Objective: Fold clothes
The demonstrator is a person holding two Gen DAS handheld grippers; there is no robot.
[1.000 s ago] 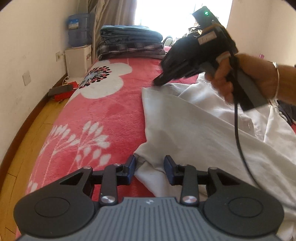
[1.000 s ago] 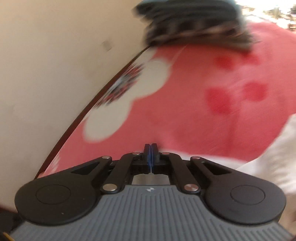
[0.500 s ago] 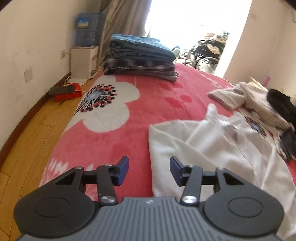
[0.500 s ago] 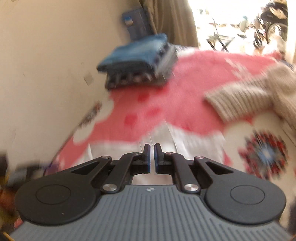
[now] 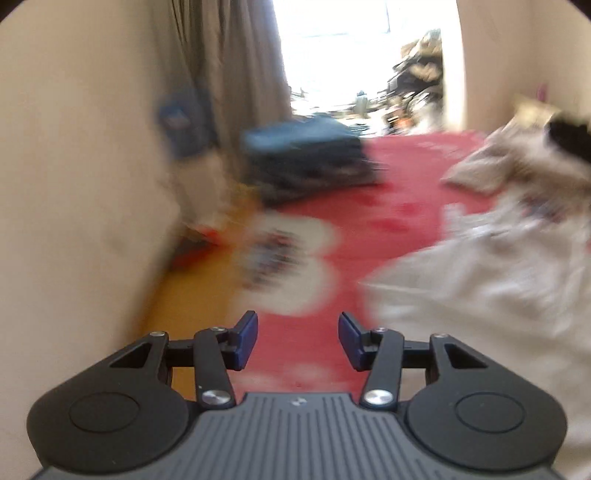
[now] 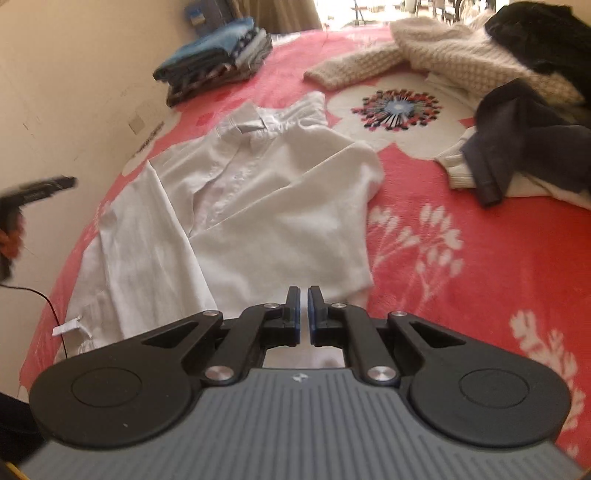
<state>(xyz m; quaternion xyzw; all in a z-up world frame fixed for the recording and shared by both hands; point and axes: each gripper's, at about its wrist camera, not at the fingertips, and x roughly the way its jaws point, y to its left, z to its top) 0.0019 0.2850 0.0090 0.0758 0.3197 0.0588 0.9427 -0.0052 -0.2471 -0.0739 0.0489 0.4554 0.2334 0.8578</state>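
A white collared shirt (image 6: 258,206) lies front up on the red floral blanket (image 6: 461,221), both side parts folded inward. My right gripper (image 6: 304,295) hovers above the shirt's near hem, its jaws a narrow slit apart and holding nothing. My left gripper (image 5: 297,325) is open and empty, raised above the blanket left of the shirt (image 5: 480,291); that view is motion blurred. The left gripper also shows at the left edge of the right wrist view (image 6: 37,188).
A stack of folded dark clothes (image 6: 218,59) sits at the far left of the bed by the wall. A beige knit sweater (image 6: 436,55), a black garment (image 6: 546,33) and a dark grey garment (image 6: 517,136) lie unfolded at the right.
Both grippers have pulled back and up from the shirt. The right gripper swung round from the far blanket to look down on the shirt, its jaws parting slightly. The left gripper opened wider.
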